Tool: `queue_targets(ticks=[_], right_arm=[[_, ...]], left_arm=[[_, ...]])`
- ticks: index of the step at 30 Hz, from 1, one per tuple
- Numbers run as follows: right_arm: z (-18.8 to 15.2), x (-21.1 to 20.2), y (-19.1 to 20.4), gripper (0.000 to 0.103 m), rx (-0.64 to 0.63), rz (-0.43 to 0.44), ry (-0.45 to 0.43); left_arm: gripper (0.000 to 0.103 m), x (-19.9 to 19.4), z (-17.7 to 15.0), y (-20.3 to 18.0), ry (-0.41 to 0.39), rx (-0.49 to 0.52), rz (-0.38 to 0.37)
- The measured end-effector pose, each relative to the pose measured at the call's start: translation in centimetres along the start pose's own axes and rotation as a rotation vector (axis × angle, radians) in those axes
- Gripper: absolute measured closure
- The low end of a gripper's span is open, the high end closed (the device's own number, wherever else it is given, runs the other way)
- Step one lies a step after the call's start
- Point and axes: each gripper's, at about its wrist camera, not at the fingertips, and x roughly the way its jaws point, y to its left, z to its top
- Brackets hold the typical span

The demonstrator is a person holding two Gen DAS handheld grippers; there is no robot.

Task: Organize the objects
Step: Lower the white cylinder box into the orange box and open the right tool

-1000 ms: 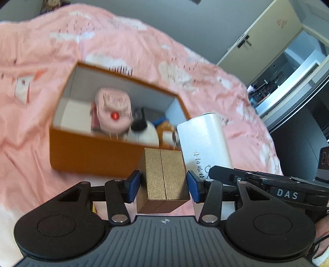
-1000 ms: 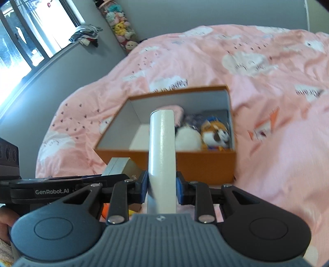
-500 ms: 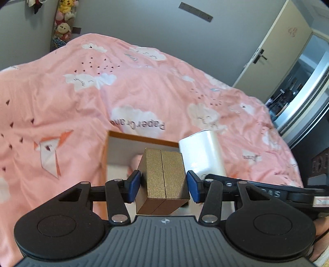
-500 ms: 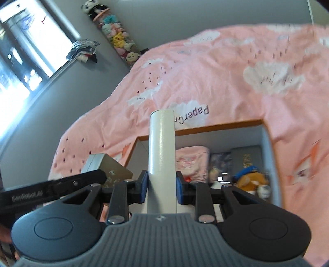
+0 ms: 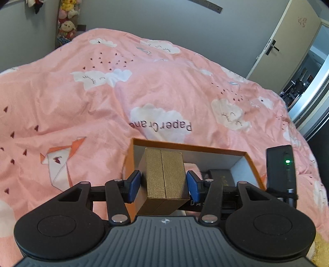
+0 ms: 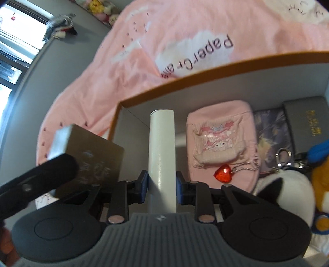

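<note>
In our left gripper [image 5: 163, 185] we hold a gold box [image 5: 163, 176], pads pressed on its two sides. Our right gripper [image 6: 161, 185] is squeezed on a white box [image 6: 162, 156] that stands tall and points away from us. Just past both is the orange box [image 6: 226, 61] on the pink blanket [image 5: 82, 102]. The white box hangs over its empty left corner, beside the pink pouch [image 6: 222, 139]. We think our right hand is nearer and should go down first.

Grey walls [image 5: 144, 18] enclose a pink-quilted bed [image 5: 164, 86]; cream door [image 5: 287, 41] right; bright window [image 6: 12, 41] left.
</note>
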Motion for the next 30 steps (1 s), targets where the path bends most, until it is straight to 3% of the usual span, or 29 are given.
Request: queue_targets(ticks=[7, 11, 20, 27, 30], right_arm=[[0.7, 2.9, -0.2, 0.074, 0.024, 0.014, 0.11], [0.9, 3.8, 0.6, 0.071, -0.032, -0.053, 0.17], [0.7, 2.5, 1.6, 0.068, -0.189, -0.149, 0.206], [0.1, 1.8, 0.3, 0.067, -0.168, -0.149, 0.261], [0.8, 2.3, -0.4, 0.068, -0.077, -0.125, 0.269]], left_arm=[[0.048, 0.3, 0.4, 0.9, -0.019, 0.008, 0.014], [0.048, 0.3, 0.5, 1.3, -0.018, -0.012, -0.001], [0.048, 0.3, 0.3, 1.3, -0.014, -0.016, -0.02], [0.048, 0.3, 0.0, 1.2, -0.012, -0.026, -0.045], [0.048, 0.3, 0.0, 1.2, -0.009, -0.033, -0.056]])
